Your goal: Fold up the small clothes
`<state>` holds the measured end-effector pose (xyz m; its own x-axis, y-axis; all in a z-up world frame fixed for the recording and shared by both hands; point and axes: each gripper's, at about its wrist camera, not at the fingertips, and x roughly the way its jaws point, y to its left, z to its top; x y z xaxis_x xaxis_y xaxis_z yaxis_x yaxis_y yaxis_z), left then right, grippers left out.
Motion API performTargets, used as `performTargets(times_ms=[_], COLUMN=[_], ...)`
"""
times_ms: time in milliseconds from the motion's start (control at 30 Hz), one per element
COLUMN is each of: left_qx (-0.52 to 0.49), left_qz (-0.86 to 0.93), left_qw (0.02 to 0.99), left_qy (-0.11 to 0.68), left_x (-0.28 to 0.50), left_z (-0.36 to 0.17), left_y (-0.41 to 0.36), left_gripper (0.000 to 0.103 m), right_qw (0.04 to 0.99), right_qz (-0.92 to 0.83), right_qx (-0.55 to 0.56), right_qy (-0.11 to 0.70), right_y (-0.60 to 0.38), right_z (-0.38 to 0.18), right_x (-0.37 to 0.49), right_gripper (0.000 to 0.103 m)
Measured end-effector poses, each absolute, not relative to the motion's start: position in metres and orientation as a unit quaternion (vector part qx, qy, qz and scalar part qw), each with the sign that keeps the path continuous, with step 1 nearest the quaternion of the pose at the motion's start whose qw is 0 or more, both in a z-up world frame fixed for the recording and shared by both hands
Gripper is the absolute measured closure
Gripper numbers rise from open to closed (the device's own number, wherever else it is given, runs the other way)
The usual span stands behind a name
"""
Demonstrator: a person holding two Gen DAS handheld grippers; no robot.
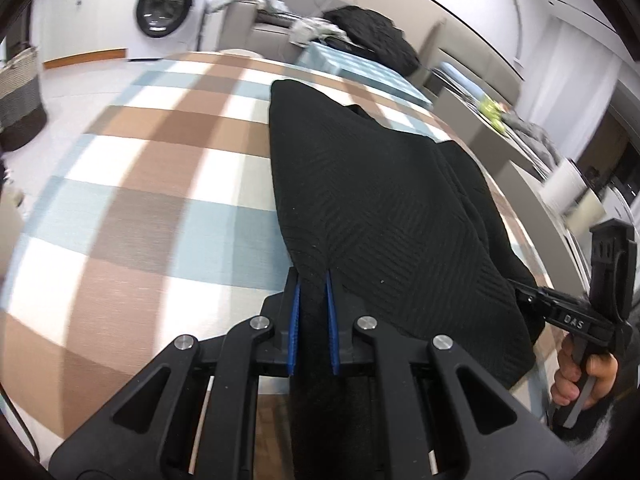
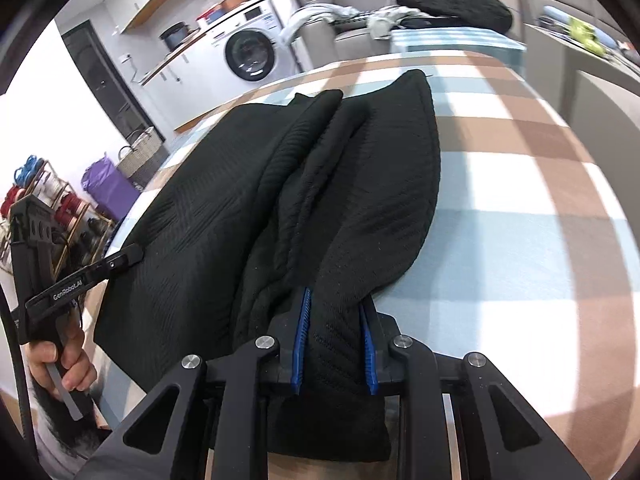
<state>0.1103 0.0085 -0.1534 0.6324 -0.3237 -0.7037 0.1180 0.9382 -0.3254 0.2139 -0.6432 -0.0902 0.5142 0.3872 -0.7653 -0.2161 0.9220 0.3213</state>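
Note:
A black ribbed knit garment (image 1: pixel 384 200) lies lengthwise on the checked tablecloth (image 1: pixel 152 168). My left gripper (image 1: pixel 314 280) is shut on the near edge of this garment, the cloth pinched between its blue pads. In the right wrist view the same garment (image 2: pixel 248 208) shows bunched folds down its middle. My right gripper (image 2: pixel 336 300) is shut on a thick fold at the near edge. Each view shows the other gripper biting the garment's side: the right one (image 1: pixel 520 292), the left one (image 2: pixel 136 254), each held by a hand.
A second black garment (image 1: pixel 372 36) is heaped beyond the table's far end, beside light clothes (image 2: pixel 380 16). A washing machine (image 1: pixel 168 12) stands at the back. A woven basket (image 1: pixel 20 92) sits on the floor at left. Shelves with coloured items (image 2: pixel 36 192) stand at left.

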Motion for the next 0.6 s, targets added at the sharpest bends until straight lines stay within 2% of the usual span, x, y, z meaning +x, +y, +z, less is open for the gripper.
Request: performTargets(times_ms=[600], left_qx=[-0.101], left_qz=[-0.088], left_qw=[0.912], left_qy=[0.389], left_x=[0.083], left_z=[-0.149], left_y=[0.025], left_gripper=[0.093], right_qw=[0.865], right_qz=[0.166], right_qx=[0.112], right_qy=[0.461], right_y=[-0.663], right_z=[-0.087], right_x=[0.183], right_gripper=[0.077])
